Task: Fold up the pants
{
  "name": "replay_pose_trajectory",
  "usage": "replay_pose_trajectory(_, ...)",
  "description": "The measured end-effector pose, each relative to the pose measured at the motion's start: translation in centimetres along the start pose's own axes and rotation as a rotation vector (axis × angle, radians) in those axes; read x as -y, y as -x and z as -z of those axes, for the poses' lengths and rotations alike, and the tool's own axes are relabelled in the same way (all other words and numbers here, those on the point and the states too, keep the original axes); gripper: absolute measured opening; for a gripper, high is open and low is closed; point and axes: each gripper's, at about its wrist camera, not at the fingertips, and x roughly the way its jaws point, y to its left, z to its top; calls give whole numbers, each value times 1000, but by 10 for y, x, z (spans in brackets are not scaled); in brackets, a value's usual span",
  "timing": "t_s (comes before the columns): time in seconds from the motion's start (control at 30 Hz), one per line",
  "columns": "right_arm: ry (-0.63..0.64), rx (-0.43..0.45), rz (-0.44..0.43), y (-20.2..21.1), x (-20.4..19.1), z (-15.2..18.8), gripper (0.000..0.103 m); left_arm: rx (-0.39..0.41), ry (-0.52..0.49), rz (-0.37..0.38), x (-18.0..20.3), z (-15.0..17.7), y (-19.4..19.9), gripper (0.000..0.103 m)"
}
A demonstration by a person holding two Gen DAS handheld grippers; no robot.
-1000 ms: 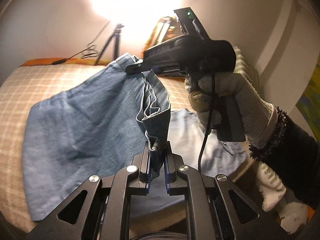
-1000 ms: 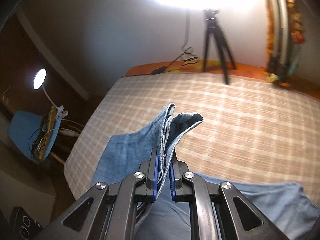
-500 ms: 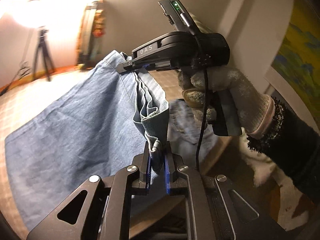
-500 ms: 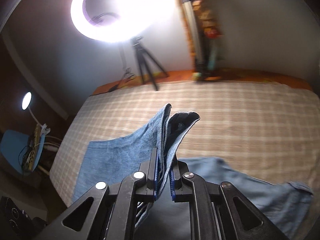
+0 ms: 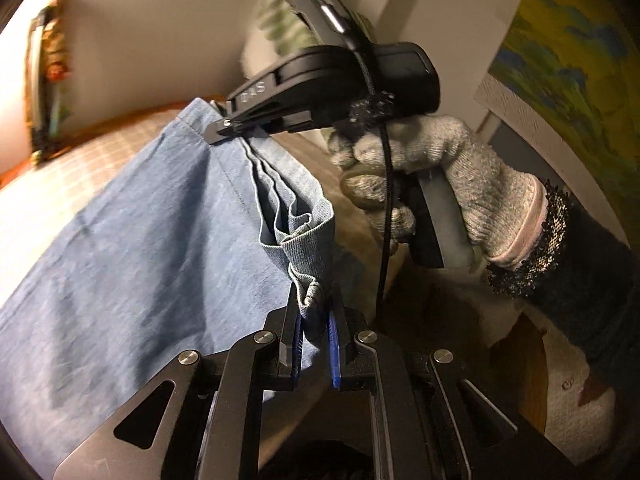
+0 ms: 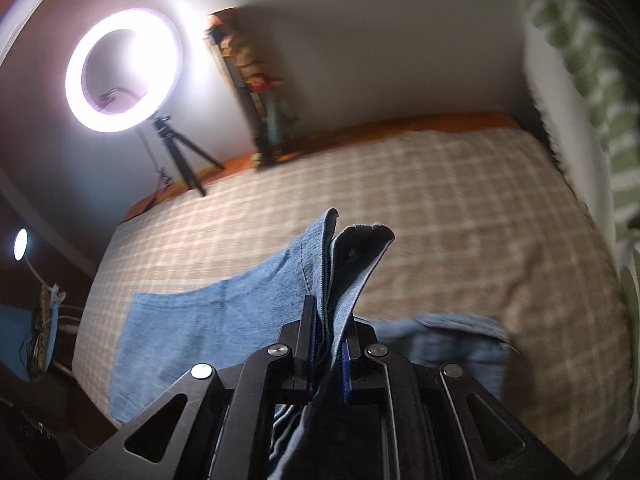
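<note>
The light blue denim pants (image 5: 140, 248) hang stretched between both grippers above a checked bed. My left gripper (image 5: 314, 304) is shut on a bunched edge of the denim. In the left wrist view the right gripper (image 5: 218, 130), held by a gloved hand (image 5: 440, 168), pinches the pants' far corner higher up. In the right wrist view my right gripper (image 6: 326, 316) is shut on several folded layers of the pants (image 6: 200, 328), which drape down to the left onto the bed. Another part of the pants (image 6: 460, 336) lies crumpled on the bed to the right.
The checked bed cover (image 6: 440, 208) spreads behind the pants. A lit ring light (image 6: 124, 68) on a tripod (image 6: 180, 152) stands at the bed's far side beside a tall rack (image 6: 256, 84). A striped pillow (image 6: 592, 80) lies at right. A painting (image 5: 572, 60) hangs on the wall.
Both grippers have swept sideways together with the pants held between them. The ring light and tripod slid left in the right wrist view; the left view now faces the wall and painting.
</note>
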Motion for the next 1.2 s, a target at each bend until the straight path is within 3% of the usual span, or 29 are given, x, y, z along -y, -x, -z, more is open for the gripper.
replay_pose_trajectory(0.5,-35,-83,43,-36,46,27,7,-119,26,40,18,7,-52,9)
replay_pose_trajectory(0.63,-27,-95,69,-38,49,28,9,-167,26,61,21,3,-49,25)
replay_pose_trajectory(0.73,13,-89,161,-33,46,26,22,-136,16,21,18,0,-28,40)
replay_pose_trajectory(0.87,57,-42,217,-11,36,23,28,-69,79,-20,-7,-1,13,44)
replay_pose_trajectory(1.1,119,18,123,12,-5,31,32,44,197,-246,-76,18,115,44)
replay_pose_trajectory(1.2,158,12,69,7,-28,42,32,80,261,-394,-102,37,159,45)
